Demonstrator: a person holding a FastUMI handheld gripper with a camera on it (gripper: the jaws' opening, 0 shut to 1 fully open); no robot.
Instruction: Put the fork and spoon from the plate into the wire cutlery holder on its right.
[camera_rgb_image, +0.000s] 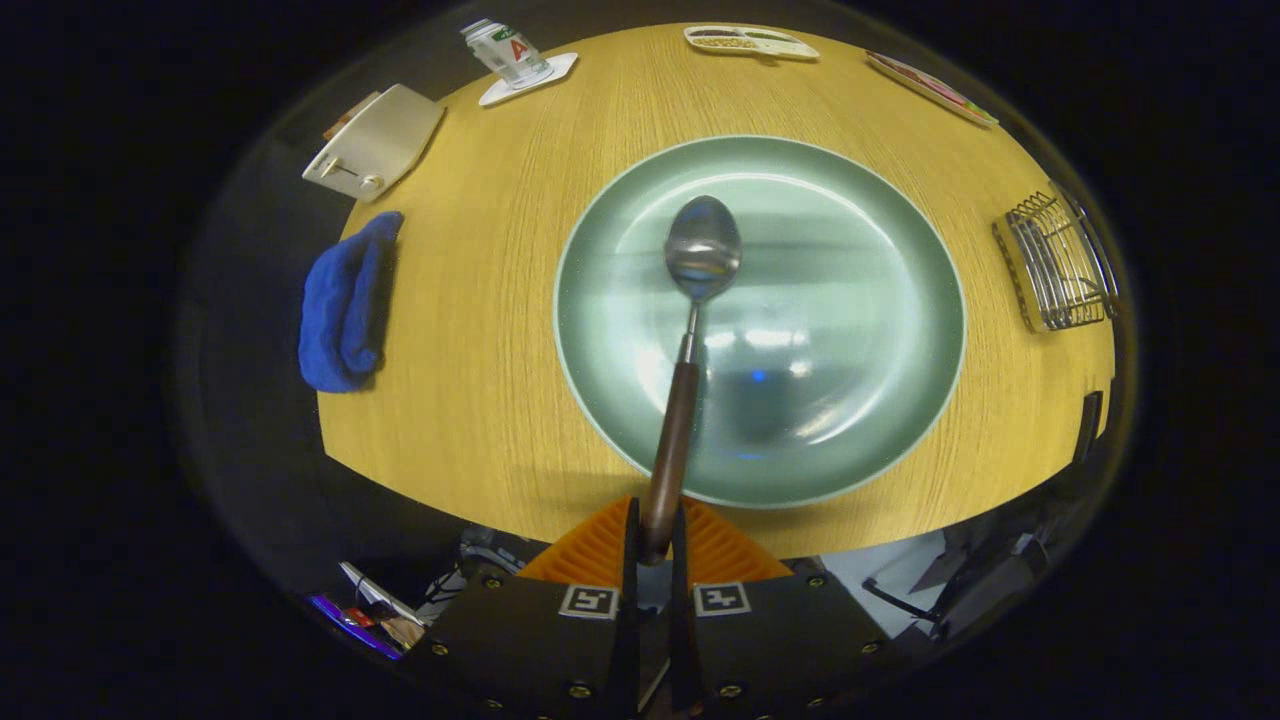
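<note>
My gripper (655, 535) is shut on the brown handle end of a spoon (690, 330). The spoon points forward from the fingers, its steel bowl hanging above the middle of a large pale green plate (880, 300). The plate rests on a round wooden table (480, 330) and holds nothing else that I can see. The wire cutlery holder (1060, 262) stands to the right of the plate, near the table's right edge. Whether anything is inside the holder I cannot tell.
A blue cloth (345, 305) lies left of the plate at the table's edge. A white flat object (375, 142), a can on a white coaster (508, 52), a small tray (750, 42) and a flat card (930, 87) line the far rim.
</note>
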